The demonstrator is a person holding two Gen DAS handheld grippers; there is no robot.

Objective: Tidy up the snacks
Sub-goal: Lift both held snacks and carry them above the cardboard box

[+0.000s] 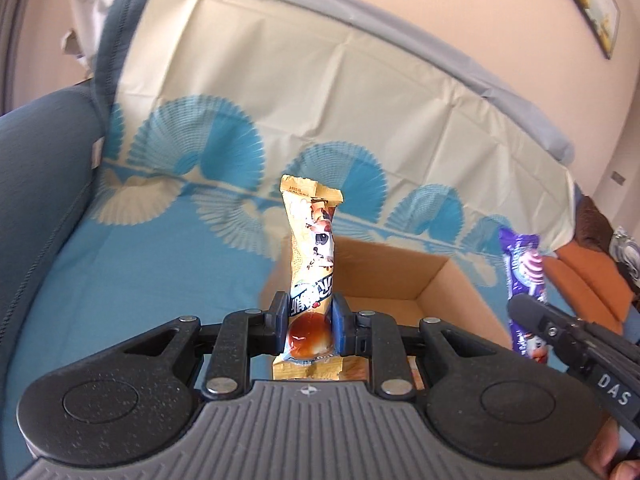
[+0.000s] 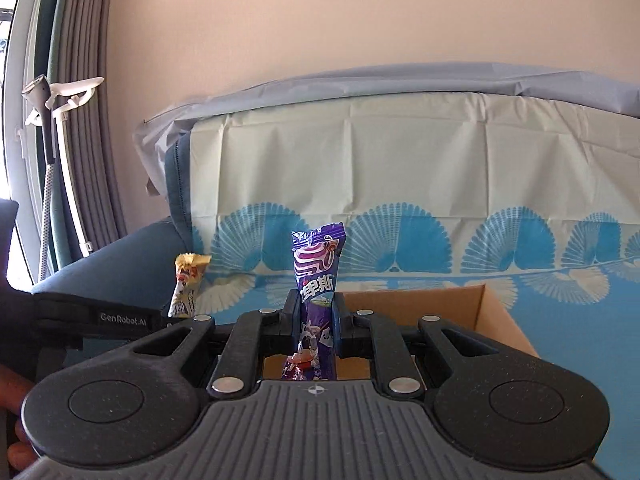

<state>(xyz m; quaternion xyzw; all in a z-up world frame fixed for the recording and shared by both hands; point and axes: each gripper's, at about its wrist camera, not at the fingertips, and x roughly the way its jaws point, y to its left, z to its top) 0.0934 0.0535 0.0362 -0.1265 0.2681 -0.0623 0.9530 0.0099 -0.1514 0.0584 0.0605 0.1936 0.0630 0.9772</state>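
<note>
The left gripper [image 1: 310,320] clamps a yellow snack packet [image 1: 311,248] and the right gripper [image 2: 316,320] a purple snack packet [image 2: 318,272], both near the cardboard box [image 1: 420,276]. Each slick wrapper is pinched low (most of it stands free above the pads), so either could slip out short of the box.

**Black handheld grippers with grey ribbed housings**

Each device has a grey ribbed plastic housing along the bottom edge of the frame, marked at its centre with a small crosshair symbol. Two matte black, speckled rounded lobes flank it, each with a shallow circular recess. Black linkage bars carry silver round rivets. The left gripper [image 1: 310,314] has blue-faced pads [image 1: 337,322]. The right gripper [image 2: 316,312] is black throughout. White lettering reads "GenRobot.AI" and "DAS" on the side bodies.
</note>
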